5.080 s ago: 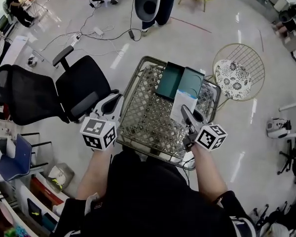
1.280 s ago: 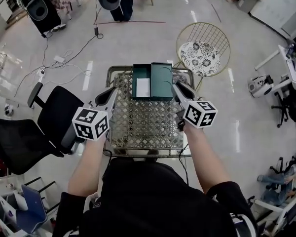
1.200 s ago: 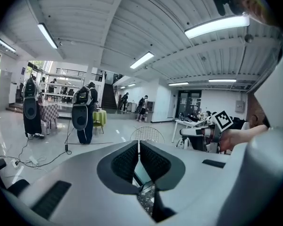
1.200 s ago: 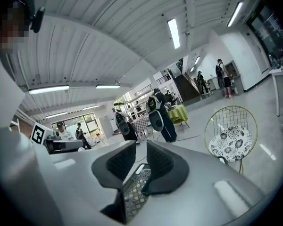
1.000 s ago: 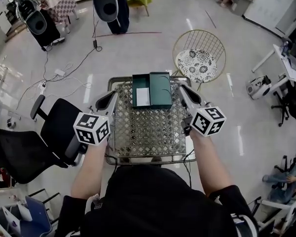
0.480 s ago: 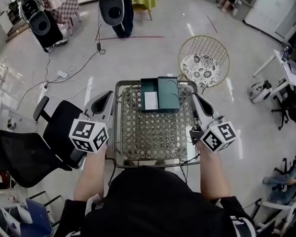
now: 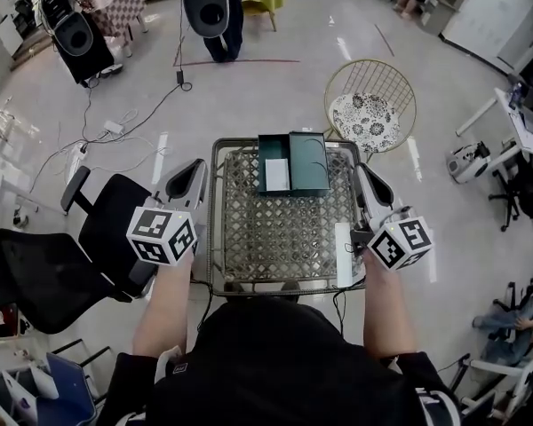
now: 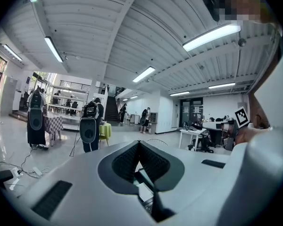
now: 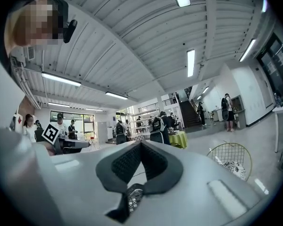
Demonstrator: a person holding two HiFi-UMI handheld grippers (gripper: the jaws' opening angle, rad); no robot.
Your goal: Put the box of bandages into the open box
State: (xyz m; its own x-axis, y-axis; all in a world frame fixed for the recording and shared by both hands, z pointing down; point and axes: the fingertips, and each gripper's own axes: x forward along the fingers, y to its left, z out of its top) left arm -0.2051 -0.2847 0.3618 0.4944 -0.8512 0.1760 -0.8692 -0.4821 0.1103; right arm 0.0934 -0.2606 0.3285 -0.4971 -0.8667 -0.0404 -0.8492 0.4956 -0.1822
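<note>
The dark green open box (image 7: 306, 162) sits at the far edge of the wire mesh table (image 7: 284, 229). In its left half lies the white box of bandages (image 7: 275, 175). My left gripper (image 7: 197, 164) hovers off the table's left side, jaws shut and empty. My right gripper (image 7: 363, 169) hovers off the table's right side, also shut with nothing in it. In the left gripper view the jaw tips (image 8: 139, 143) meet, and the white box of bandages (image 8: 144, 190) shows below them. The tips of my right gripper (image 9: 140, 143) also meet in the right gripper view.
A black office chair (image 7: 115, 229) stands close to the table's left side. A gold wire chair with a patterned cushion (image 7: 370, 114) is behind it on the right. A white strip (image 7: 343, 254) lies along the table's right edge. Cables cross the floor (image 7: 133, 114).
The white box, held in my right gripper five seconds ago, now lies in the green box. Both grippers have drawn back and apart to the table's sides.
</note>
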